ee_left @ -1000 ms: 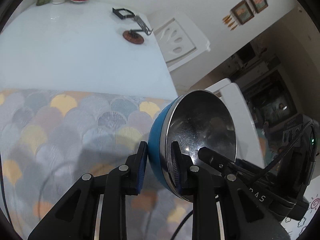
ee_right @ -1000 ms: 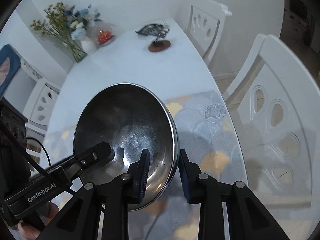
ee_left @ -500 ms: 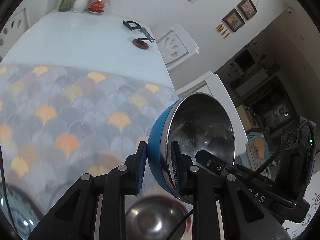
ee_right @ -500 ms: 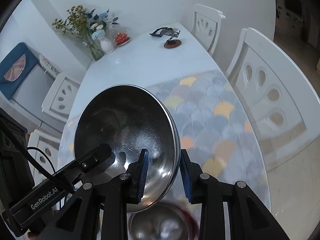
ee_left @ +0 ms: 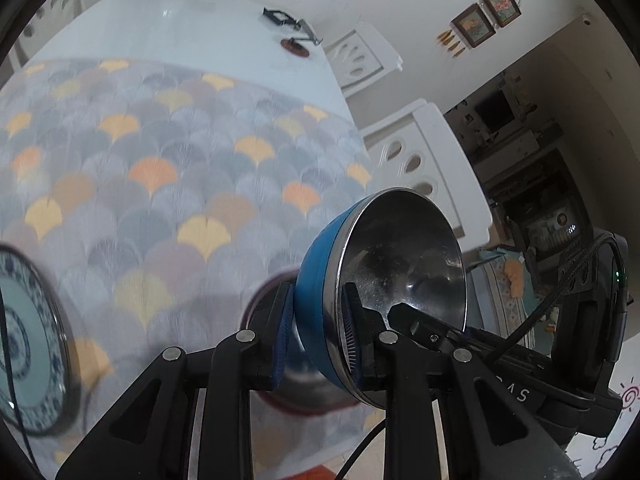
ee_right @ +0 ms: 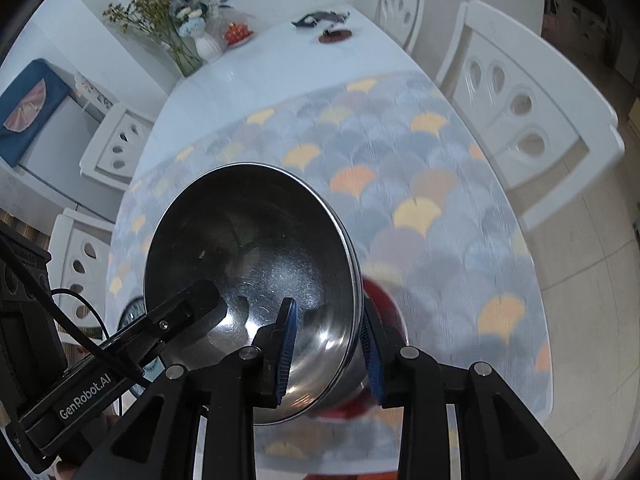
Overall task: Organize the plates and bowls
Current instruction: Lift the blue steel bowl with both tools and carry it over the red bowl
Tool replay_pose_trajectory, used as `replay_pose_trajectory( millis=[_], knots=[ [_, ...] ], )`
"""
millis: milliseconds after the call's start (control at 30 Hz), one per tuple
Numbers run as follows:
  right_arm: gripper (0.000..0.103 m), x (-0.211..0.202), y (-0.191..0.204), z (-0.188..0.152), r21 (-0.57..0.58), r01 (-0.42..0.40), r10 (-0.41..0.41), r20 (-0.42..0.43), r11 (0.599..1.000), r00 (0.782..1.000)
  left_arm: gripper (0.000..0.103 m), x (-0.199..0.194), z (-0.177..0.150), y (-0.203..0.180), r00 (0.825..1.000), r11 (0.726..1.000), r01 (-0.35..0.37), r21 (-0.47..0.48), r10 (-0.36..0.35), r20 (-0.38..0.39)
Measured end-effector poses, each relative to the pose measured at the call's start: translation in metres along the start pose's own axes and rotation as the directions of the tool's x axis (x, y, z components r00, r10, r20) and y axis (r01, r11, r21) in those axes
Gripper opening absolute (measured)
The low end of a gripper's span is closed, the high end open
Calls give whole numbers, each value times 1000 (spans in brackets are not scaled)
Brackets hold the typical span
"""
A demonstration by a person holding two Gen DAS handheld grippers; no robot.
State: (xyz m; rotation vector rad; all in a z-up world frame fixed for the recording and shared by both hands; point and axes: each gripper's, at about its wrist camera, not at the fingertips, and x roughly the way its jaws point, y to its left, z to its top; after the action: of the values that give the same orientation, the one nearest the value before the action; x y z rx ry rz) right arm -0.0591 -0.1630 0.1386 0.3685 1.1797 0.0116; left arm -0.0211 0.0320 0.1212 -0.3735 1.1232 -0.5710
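My left gripper (ee_left: 316, 336) is shut on the rim of a blue bowl (ee_left: 320, 276) with a steel inside, held tilted above the table. My right gripper (ee_right: 326, 344) is shut on the opposite rim of the same bowl (ee_right: 248, 256). Each gripper's finger reaches into the bowl in the other's view. Below it a red bowl (ee_right: 384, 304) with a steel inside stands on the patterned mat; it also shows in the left wrist view (ee_left: 264, 304). A blue-patterned plate (ee_left: 28, 344) lies at the mat's left.
The fan-patterned mat (ee_left: 160, 168) covers the near half of the white table (ee_left: 160, 28). A vase of flowers (ee_right: 200, 40), a red lidded cup (ee_right: 236, 34) and a phone stand (ee_right: 328, 24) stand at the far end. White chairs (ee_right: 516, 92) line the sides.
Both grippers have pulled back and risen with the blue bowl. More of the mat shows, and the red bowl and the patterned plate have come further into view.
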Motion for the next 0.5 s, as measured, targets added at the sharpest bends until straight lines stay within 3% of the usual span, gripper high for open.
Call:
replay_pose_trajectory(
  millis=[500],
  knots=[
    [31, 25, -24, -33, 50, 16, -12, -86, 999, 996, 20, 29, -36, 6, 995, 999, -43, -9, 42, -92]
  ],
)
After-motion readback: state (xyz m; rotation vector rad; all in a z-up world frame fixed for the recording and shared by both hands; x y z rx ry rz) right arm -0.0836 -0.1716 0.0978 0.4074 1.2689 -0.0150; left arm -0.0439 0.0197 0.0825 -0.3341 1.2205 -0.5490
